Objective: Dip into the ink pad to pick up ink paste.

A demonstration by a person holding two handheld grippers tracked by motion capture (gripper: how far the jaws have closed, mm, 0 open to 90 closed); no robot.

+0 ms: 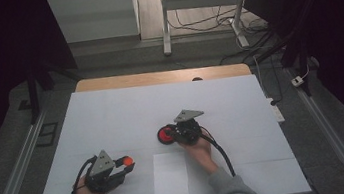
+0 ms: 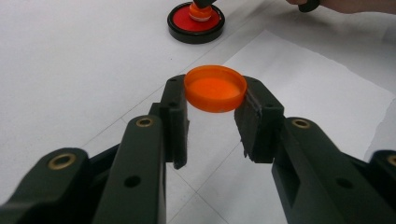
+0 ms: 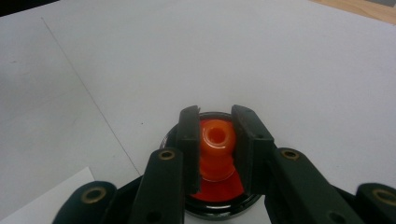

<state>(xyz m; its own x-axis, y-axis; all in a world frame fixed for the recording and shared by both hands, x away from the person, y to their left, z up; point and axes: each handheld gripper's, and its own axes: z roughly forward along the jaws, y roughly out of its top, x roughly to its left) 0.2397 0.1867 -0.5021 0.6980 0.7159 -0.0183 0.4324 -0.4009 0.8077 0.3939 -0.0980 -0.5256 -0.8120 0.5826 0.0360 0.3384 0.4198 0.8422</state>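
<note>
— Tongs on the left (image 2: 212, 116), what are they doing?

— Clenched on an orange cap (image 2: 215, 87). The cap sits pinched between the two tips, open side up, lifted clear of the counter (image 1: 112, 120). In the high view the same left tongs (image 1: 121, 165) point off to the right with the cap (image 1: 127, 160) at their end.

— And the right tongs (image 3: 215, 149)?

— Clamped too, around the orange neck (image 3: 217, 142) of a small bottle. The neck stands upright between the tips, its mouth uncovered and facing up, and its foot rests in a round red dish with a black rim (image 3: 219, 205) directly beneath the tongs.

— Where does that dish lie from the left tongs?

— Well ahead of them and a little to the side; in the left gripper view the dish (image 2: 196, 23) shows far beyond the cap, with the neck (image 2: 201, 11) rising from its middle.

— Anything between the two?

— A white sheet of paper (image 1: 170, 174) lies flat on the counter, just right of the left tongs and just short of the right tongs (image 1: 177, 132). The cap hangs near its left edge.
</note>
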